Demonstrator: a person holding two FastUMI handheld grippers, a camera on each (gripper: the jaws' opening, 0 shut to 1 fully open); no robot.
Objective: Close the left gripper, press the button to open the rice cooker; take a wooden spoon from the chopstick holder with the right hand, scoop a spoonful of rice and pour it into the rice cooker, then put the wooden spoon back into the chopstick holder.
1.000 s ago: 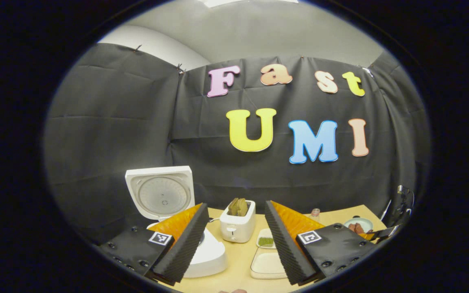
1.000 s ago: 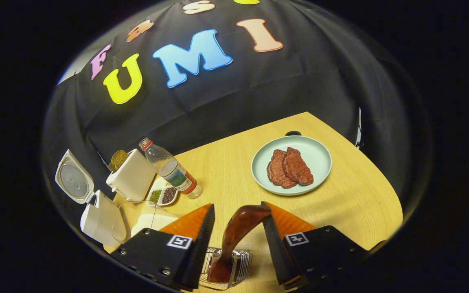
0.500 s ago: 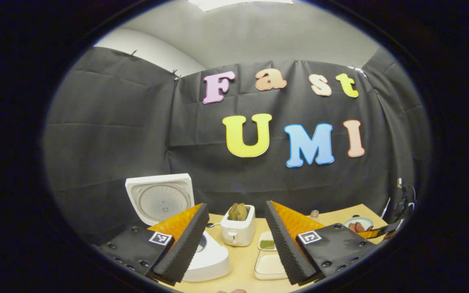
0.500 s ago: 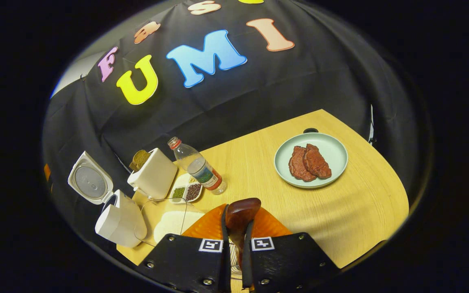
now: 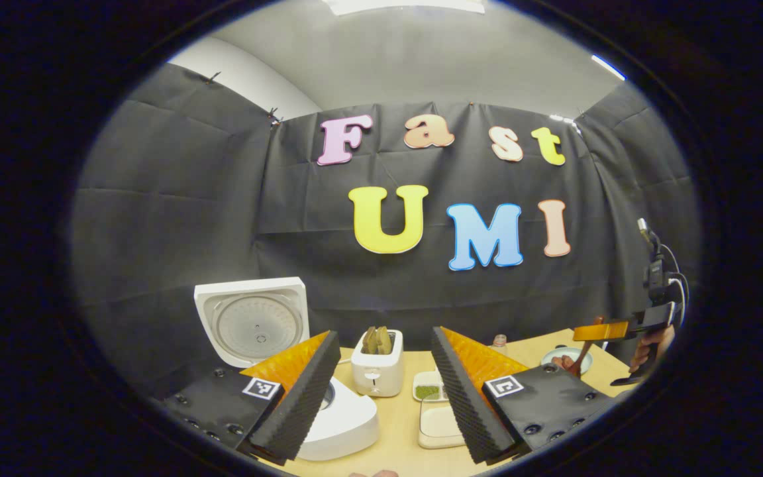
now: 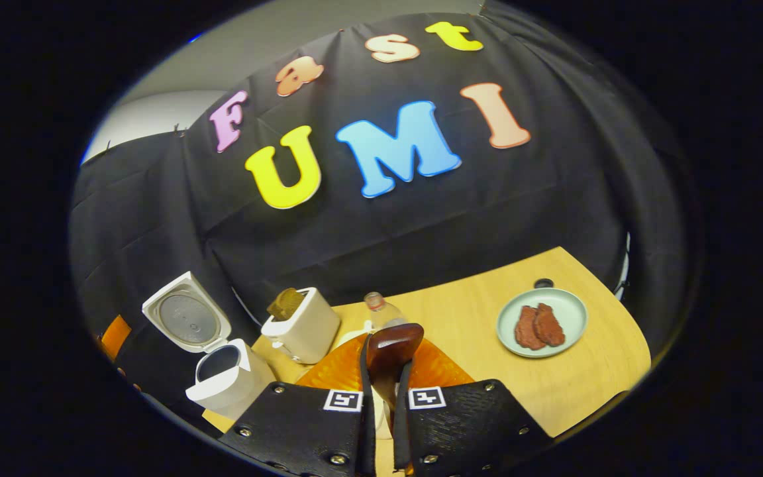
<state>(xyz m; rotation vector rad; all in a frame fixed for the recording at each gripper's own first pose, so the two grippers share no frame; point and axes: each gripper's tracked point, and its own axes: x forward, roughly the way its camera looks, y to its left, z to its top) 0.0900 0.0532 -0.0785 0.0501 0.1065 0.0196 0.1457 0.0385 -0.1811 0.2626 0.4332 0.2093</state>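
The wooden spoon [image 6: 388, 354] is dark reddish-brown and glossy, with a rounded handle end that stands up between the fingers of the right tongs [image 6: 381, 397]. Both fingers press on its handle, so these tongs are clenched on it. In the left gripper view the right tongs [image 5: 597, 330] hang at the far right above the desk [image 5: 401, 424], held by a hand [image 5: 650, 344], with the spoon [image 5: 583, 354] reaching down below them.

The rice cooker [image 6: 226, 381] stands at the left end of the desk, white, its lid [image 6: 186, 321] swung up and the pot open. Beside it are a white toaster [image 6: 302, 324] and, farther right, a pale green plate [image 6: 540, 324] with two pieces of meat.

The left tongs [image 5: 381, 384] are released, fingers well apart and holding nothing, in front of the cooker [image 5: 338, 421] and toaster [image 5: 376, 361].

Compared with half a second ago, the right tongs have risen: the desk things look smaller and lower in the right gripper view, and more of the booth wall shows. One second ago those fingers were still spread on either side of the spoon, which sat in the wire chopstick holder.
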